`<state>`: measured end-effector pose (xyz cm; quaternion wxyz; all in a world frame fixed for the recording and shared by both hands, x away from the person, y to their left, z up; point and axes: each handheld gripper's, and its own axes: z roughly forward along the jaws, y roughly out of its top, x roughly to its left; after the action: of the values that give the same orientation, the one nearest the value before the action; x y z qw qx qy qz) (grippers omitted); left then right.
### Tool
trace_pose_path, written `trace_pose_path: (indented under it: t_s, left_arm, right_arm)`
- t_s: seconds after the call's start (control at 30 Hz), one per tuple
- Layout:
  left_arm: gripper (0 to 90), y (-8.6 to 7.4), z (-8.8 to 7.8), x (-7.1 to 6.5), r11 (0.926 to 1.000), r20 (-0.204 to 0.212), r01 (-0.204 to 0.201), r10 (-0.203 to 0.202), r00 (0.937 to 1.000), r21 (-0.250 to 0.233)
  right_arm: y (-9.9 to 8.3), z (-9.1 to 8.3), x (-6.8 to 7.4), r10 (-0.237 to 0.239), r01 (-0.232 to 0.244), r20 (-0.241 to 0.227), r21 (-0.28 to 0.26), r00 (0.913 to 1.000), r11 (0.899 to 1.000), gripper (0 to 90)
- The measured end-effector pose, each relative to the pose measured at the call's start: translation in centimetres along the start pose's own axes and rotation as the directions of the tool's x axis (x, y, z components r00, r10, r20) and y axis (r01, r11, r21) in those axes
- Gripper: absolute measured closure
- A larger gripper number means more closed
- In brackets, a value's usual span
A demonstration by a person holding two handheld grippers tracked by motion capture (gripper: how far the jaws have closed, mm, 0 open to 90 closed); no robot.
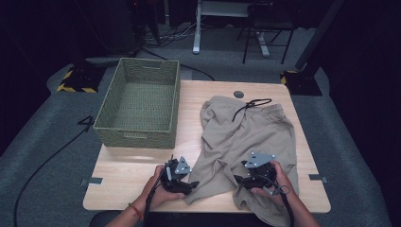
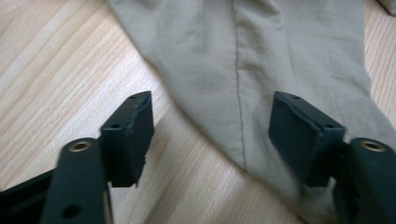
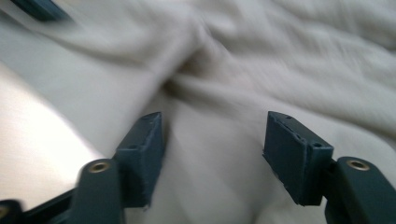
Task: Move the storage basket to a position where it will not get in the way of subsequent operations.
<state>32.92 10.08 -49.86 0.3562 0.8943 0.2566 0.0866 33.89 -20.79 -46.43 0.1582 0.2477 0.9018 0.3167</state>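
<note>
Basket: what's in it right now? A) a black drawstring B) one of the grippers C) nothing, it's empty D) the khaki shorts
C: in the high view the green woven basket shows only its bare woven floor, while the khaki shorts lie spread on the table to its right, apart from it.

Dim lab: cables (image 1: 47, 158), hazard-striped stand bases (image 1: 75, 81)

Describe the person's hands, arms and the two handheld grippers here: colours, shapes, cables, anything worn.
Both forearms are bare, with no sleeves showing; the left wrist wears a thin red band. The left gripper and right gripper have black bodies, each topped by a grey three-cornered plate, and each trails a black cable. Up close, their fingers are flat, dark rectangular pads on black arms with brass-coloured rivets.
</note>
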Motion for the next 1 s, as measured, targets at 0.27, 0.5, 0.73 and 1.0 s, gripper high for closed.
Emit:
trace_pose_path:
  t_s: [0.27, 0.5, 0.73, 1.0]
  left_arm:
    - [74.3, 0.5, 0.1, -0.2, 0.9988, 0.051, -0.049, 0.049, 0.9975, -0.003]
    - [87.3, 0.5, -0.2, -0.1, 0.9982, 0.001, -0.058, 0.058, 0.9983, 0.016]
    - [88.1, 0.4, -1.1, 0.6, 0.9986, -0.046, -0.053, 0.053, 0.9975, 0.009]
    - [88.2, 0.1, -3.7, 1.7, 0.9981, -0.137, -0.011, 0.002, 0.9906, -0.061]
  right_arm:
    - [-3.4, 1.3, -4.0, 0.217, -0.217, 0.023, 0.003, 0.9758, 0.976, 38.1]
    - [-4.6, 0.8, -6.1, 0.277, -0.277, 0.085, -0.018, 0.957, 0.961, 33.3]
    - [-4.6, -1.1, -6.8, 0.304, -0.299, 0.054, -0.087, 0.9511, 0.95, 39.3]
    - [-5.3, -1.1, -6.7, 0.317, -0.318, 0.094, 0.001, 0.9438, 0.948, 39.3]
